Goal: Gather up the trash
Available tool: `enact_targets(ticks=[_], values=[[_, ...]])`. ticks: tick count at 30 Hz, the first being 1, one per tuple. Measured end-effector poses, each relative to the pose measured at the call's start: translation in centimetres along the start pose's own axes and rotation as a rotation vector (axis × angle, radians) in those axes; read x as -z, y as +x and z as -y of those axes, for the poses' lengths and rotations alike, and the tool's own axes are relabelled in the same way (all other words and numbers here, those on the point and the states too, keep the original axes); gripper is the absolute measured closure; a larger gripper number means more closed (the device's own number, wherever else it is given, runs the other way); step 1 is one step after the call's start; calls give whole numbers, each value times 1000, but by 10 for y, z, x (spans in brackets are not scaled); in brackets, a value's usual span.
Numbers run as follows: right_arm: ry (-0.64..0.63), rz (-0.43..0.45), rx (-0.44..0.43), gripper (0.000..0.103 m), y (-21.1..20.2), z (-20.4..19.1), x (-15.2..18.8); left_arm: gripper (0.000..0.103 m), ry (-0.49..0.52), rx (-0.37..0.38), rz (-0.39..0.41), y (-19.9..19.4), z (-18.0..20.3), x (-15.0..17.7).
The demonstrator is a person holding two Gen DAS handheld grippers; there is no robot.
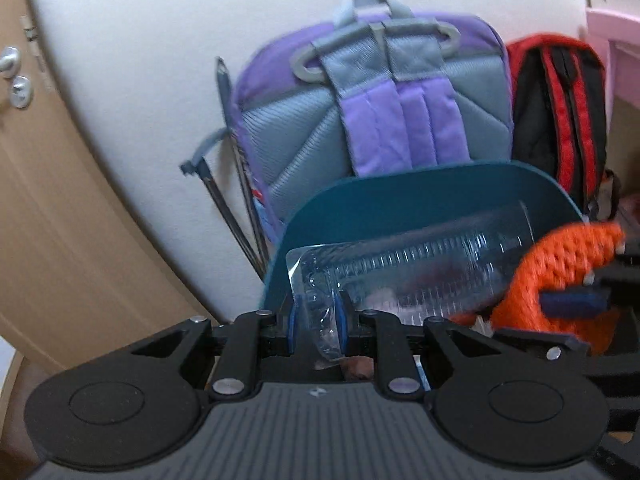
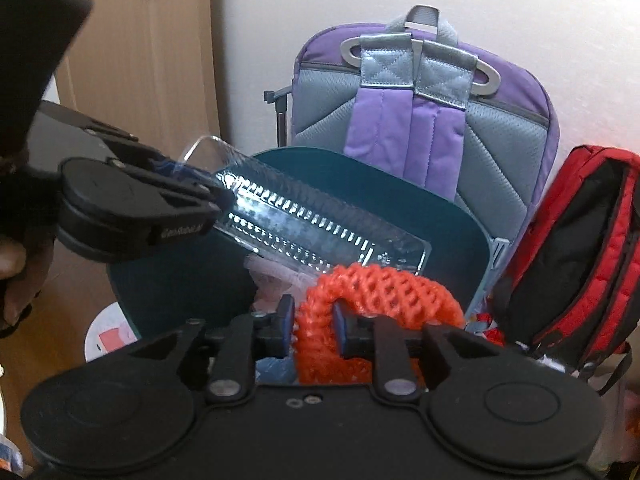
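My left gripper (image 1: 316, 328) is shut on the edge of a clear ribbed plastic tray (image 1: 420, 272), held over a teal bin (image 1: 420, 196). The tray also shows in the right wrist view (image 2: 320, 224), with the left gripper (image 2: 208, 196) clamped on its left end. My right gripper (image 2: 314, 326) is shut on an orange foam net sleeve (image 2: 376, 292), held just above the teal bin (image 2: 352, 176). The net also shows in the left wrist view (image 1: 560, 272) at the right. Pale crumpled trash (image 2: 268, 276) lies inside the bin.
A purple and grey backpack (image 1: 380, 112) leans on the wall behind the bin. A red and black backpack (image 2: 572, 248) stands to its right. A wooden door (image 2: 140, 60) is at the left. A round white object (image 2: 108, 336) lies on the floor at the left.
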State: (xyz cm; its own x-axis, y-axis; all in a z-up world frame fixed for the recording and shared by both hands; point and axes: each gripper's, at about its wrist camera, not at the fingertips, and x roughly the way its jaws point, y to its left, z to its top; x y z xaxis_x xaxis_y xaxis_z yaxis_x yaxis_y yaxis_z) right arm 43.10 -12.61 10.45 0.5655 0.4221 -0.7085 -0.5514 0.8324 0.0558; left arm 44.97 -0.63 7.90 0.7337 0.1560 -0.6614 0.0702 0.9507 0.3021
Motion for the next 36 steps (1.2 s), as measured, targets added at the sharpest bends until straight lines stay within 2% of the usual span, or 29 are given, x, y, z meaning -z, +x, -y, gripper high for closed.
enact_targets(ticks=[3, 5, 8, 9, 10, 17, 19, 21, 27, 36], values=[[-23, -18, -32, 73, 1, 4, 4, 83, 21, 46, -42, 6, 3, 3], [-51, -26, -36, 72, 0, 3, 7, 78, 29, 51, -45, 6, 6, 6], [-75, -25, -38, 67, -7, 1, 10, 51, 15, 79, -46, 4, 7, 8], [-80, -19, -36, 65, -10, 1, 11, 38, 5, 92, -39, 1, 7, 9], [-84, -12, -34, 62, -14, 0, 11, 33, -2, 102, -30, -2, 7, 10], [-56, 22, -23, 52, -45, -2, 13, 33, -38, 166, 7, -27, 7, 17], [-54, 30, -24, 51, -56, -4, 14, 27, -47, 176, 31, -39, 6, 20], [-52, 38, -26, 50, -66, -5, 14, 22, -54, 170, 56, -51, 5, 22], [-53, 82, -20, 49, -105, -15, 15, 18, -89, 175, 121, -92, -1, 28], [-30, 170, -17, 49, -167, -30, 26, 18, -145, 197, 210, -156, -10, 45]])
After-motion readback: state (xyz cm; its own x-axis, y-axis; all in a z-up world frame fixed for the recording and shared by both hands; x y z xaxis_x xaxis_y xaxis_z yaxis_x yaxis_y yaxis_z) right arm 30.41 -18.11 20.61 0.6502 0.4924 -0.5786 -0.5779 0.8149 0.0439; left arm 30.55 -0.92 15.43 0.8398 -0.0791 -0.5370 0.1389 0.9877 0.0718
